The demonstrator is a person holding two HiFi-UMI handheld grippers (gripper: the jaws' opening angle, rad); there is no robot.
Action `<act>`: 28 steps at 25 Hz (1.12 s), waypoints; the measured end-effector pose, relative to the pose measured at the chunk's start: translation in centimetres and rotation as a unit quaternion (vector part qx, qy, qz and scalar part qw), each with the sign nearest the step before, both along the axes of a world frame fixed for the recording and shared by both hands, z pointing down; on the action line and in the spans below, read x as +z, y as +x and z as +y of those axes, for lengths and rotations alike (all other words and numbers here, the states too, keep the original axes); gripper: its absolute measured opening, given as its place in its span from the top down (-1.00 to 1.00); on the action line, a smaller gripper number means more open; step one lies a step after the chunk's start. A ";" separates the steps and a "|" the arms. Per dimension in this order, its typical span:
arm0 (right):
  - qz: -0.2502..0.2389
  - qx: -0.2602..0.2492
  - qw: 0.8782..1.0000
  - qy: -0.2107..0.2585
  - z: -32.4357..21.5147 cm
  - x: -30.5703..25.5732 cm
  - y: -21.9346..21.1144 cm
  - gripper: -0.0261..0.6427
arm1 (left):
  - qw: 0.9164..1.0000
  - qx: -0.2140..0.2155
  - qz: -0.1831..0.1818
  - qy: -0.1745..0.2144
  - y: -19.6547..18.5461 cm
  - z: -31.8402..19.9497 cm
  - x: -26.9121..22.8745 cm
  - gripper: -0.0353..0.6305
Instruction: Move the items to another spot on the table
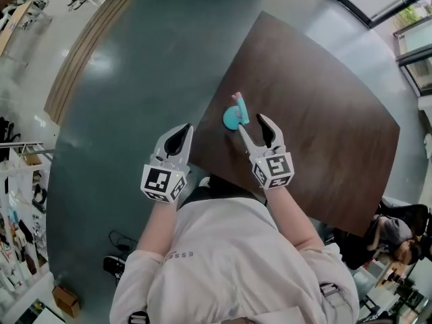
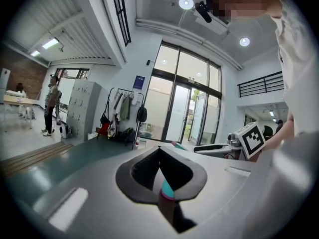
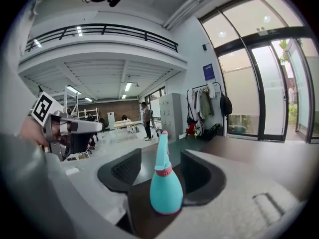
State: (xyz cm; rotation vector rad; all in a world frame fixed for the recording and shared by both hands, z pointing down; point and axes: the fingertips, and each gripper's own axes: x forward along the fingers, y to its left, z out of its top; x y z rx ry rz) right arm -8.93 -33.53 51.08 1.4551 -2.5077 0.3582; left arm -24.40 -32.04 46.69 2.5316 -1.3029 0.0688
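A turquoise bulb-shaped item (image 1: 235, 115) with a pink band and a narrow neck stands upright on the brown table (image 1: 324, 127). My right gripper (image 1: 252, 122) is open just behind it. In the right gripper view the item (image 3: 163, 188) stands between the two pads, with a gap on each side. My left gripper (image 1: 181, 131) hangs at the table's near left edge, over the floor, and looks shut with nothing held. In the left gripper view its jaws (image 2: 159, 151) meet at the tips, and the right gripper's marker cube (image 2: 252, 139) shows at the right.
Grey-green floor (image 1: 135, 113) lies left of the table, whose near edge runs just under both grippers. A person (image 1: 395, 238) sits at the lower right past the table's corner. Lockers (image 2: 82, 108) and a coat rack (image 2: 122, 113) stand far off.
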 end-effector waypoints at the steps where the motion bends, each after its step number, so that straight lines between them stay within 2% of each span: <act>1: -0.001 -0.008 1.000 -0.005 -0.6 0.4 -0.3 0.22 | 1.000 -0.003 -0.002 -0.003 0.0 -0.4 0.2 0.85; 6: -0.007 -0.034 0.999 -0.028 -2.9 2.5 -2.0 0.19 | 0.999 -0.020 -0.010 -0.025 -0.5 -1.9 1.7 0.85; 12: 0.007 -0.041 0.999 -0.033 -4.5 3.6 -2.9 0.20 | 0.999 -0.032 -0.013 -0.028 -1.0 -3.4 2.2 0.85; 15: 0.015 -0.044 0.998 -0.029 -4.5 3.5 -3.0 0.35 | 0.999 -0.033 -0.014 -0.028 -1.3 -3.6 2.3 0.85; 17: 0.020 -0.048 0.998 -0.027 -4.5 3.4 -3.1 0.54 | 0.999 -0.033 -0.014 -0.027 -1.5 -3.7 2.3 0.85; 18: 0.023 -0.051 0.998 -0.029 -4.5 3.4 -3.1 0.55 | 0.999 -0.033 -0.013 -0.026 -1.6 -3.7 2.2 0.85; 22: 0.025 -0.052 0.998 -0.032 -4.0 2.9 -3.4 0.55 | 0.999 -0.022 -0.012 -0.021 -2.0 -3.4 1.8 0.85; 28: 0.027 -0.027 0.999 0.001 -1.1 1.7 -4.1 0.56 | 1.000 0.017 -0.008 -0.002 -3.0 -1.1 1.6 0.85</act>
